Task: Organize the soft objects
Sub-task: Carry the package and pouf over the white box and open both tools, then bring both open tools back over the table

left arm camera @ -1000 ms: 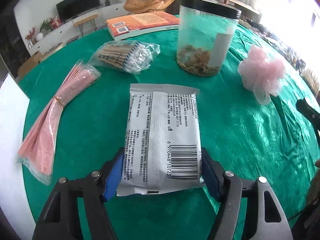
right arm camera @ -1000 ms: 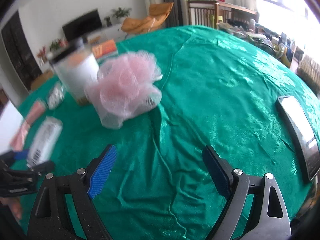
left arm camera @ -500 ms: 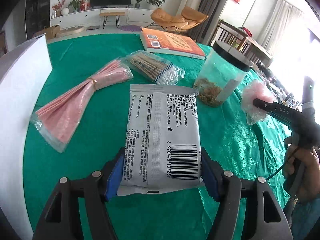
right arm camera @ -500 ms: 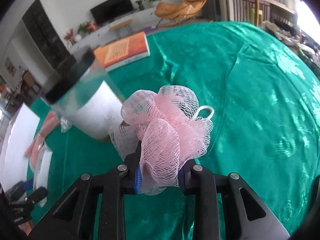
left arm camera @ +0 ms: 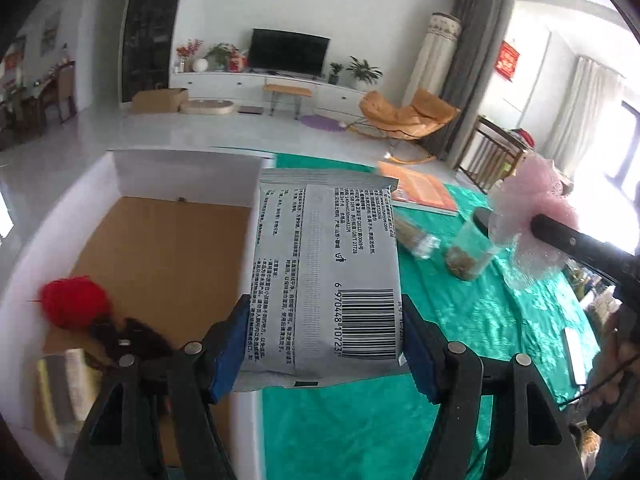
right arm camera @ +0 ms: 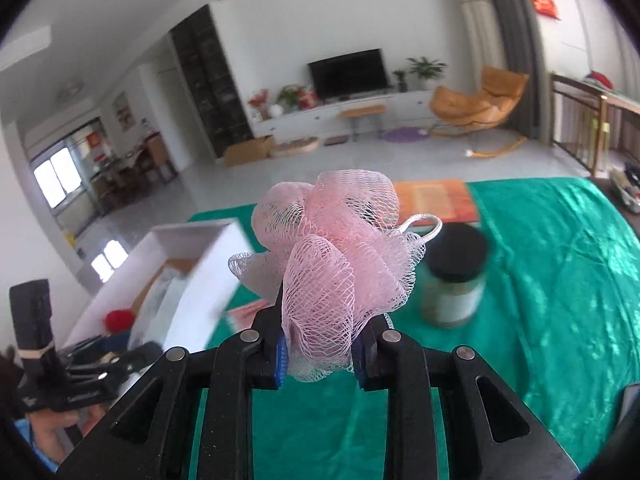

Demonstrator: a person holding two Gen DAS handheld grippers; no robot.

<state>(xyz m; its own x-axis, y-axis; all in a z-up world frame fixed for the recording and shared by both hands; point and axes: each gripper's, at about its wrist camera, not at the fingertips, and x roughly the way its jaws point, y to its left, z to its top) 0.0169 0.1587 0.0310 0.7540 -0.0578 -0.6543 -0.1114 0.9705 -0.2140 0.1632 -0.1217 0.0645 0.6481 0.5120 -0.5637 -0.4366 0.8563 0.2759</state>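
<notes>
My left gripper (left arm camera: 324, 320) is shut on a grey wipes packet (left arm camera: 324, 260) with a barcode. It holds the packet in the air over the edge of a white box (left arm camera: 120, 176) with a brown cardboard floor. A red yarn ball (left arm camera: 74, 306) and a dark furry item (left arm camera: 132, 336) lie in that box. My right gripper (right arm camera: 320, 344) is shut on a pink mesh bath pouf (right arm camera: 332, 248), lifted above the green tablecloth (right arm camera: 540, 280). The left wrist view shows the pouf (left arm camera: 536, 204) at the right, level with the packet.
A clear jar (right arm camera: 456, 280) with a black lid stands on the table behind the pouf. An orange book (right arm camera: 432, 200) lies farther back. A blurred plastic bag (left arm camera: 416, 236) lies beside the jar, and a phone (left arm camera: 576, 356) lies at the right.
The right gripper shut on the pouf and lifted it off the table. The left gripper rose and swung left with the packet, bringing the white box's inside into view.
</notes>
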